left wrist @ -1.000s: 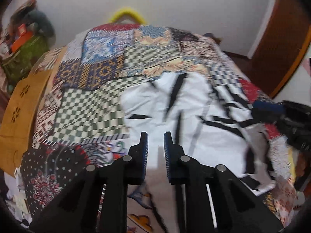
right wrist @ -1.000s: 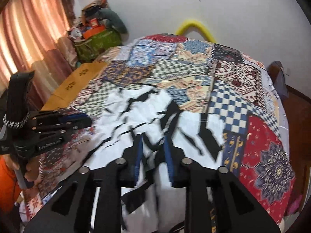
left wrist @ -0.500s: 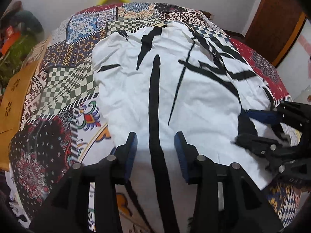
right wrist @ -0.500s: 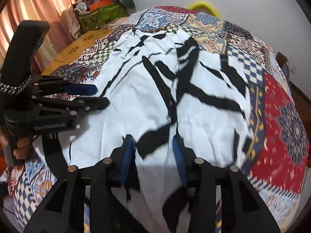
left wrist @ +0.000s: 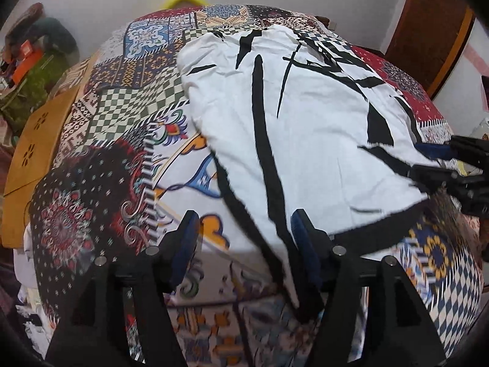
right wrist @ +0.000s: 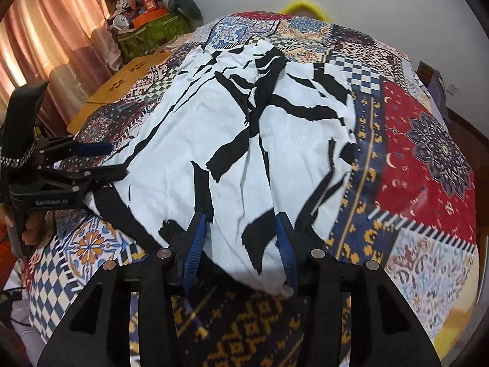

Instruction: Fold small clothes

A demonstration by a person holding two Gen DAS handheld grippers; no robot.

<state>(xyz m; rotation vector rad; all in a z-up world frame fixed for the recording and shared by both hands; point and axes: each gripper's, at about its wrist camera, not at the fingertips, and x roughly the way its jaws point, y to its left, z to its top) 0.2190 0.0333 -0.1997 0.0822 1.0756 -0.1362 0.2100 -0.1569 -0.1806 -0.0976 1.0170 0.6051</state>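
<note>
My left tool (left wrist: 244, 232) had just been opening and stood wide, the white black-striped garment (left wrist: 305, 128) loose between its jaws. My right tool (right wrist: 241, 229) had also opened, its pads off the hem. The garment lay spread over the patchwork bed (right wrist: 428, 168), reaching its near edge.

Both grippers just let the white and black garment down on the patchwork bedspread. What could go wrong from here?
1. The garment lies wrinkled and bunched at its middle; folding now may lock creases in.
2. Its near hem still sits between the right gripper pads, jaws just opening; pulling away could drag it.
3. The left gripper straddles the hem corner and could snag it.
</note>
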